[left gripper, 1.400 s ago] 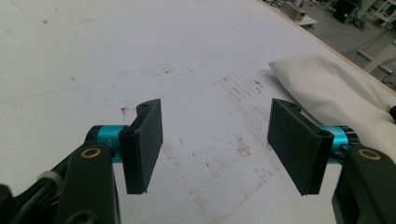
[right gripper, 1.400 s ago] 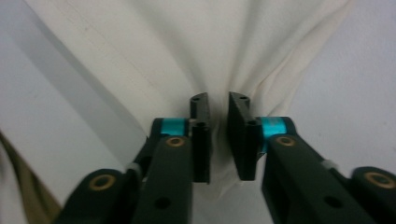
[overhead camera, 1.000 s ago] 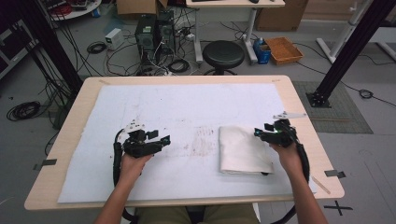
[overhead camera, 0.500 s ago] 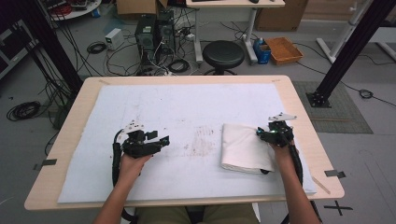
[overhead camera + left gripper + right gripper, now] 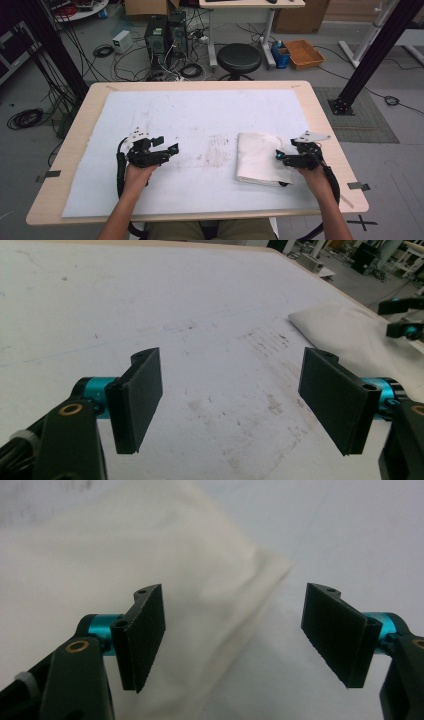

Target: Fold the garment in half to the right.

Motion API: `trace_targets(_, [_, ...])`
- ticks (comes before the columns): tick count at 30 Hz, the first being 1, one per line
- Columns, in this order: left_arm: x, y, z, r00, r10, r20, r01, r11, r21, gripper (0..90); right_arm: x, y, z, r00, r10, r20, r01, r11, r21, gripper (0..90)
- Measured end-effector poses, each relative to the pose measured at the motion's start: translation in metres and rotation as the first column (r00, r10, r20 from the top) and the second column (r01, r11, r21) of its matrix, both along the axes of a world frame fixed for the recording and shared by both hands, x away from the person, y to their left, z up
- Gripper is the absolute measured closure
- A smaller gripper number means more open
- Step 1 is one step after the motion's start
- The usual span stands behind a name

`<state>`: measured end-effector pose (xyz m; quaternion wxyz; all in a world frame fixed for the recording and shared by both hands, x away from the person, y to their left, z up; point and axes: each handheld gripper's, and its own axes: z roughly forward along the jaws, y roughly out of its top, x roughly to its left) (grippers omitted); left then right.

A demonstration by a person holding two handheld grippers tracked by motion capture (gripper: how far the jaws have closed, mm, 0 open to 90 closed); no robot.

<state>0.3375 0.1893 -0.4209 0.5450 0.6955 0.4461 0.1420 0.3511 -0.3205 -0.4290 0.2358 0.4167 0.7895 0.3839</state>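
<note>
Since a second ago, slid sideways off the one folded cloth [image 5: 260, 158] — right gripper [image 5: 280, 156] just opened, holding nothing; left gripper [image 5: 169, 146] just opened wider, empty — two grippers.

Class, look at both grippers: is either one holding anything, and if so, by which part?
Nothing is held. The left gripper stands open over the bare white mat; the right gripper, its jaws just opened, hovers at the folded cream cloth without pinching it.

Soft cloth towel [image 5: 259, 158], matt wht table cover [image 5: 200, 120]
</note>
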Motion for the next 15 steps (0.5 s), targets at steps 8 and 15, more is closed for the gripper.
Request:
trace_targets(8, [0.001, 0.012, 0.000, 0.9993, -0.006, 0.036, 0.006, 0.9997, 0.024, 25.6, -0.019, -0.026, 0.019, 0.9863, -0.028, 0.163, 0.011, 0.9946, 0.104, 19.5])
trace_targets(15, [0.000, 0.017, 0.000, 0.9946, -0.026, 0.100, 0.020, 0.9978, 0.063, 25.7, -0.031, -0.038, 0.025, 0.9871, -0.003, 0.160, -0.013, 0.9946, 0.103, 19.5])
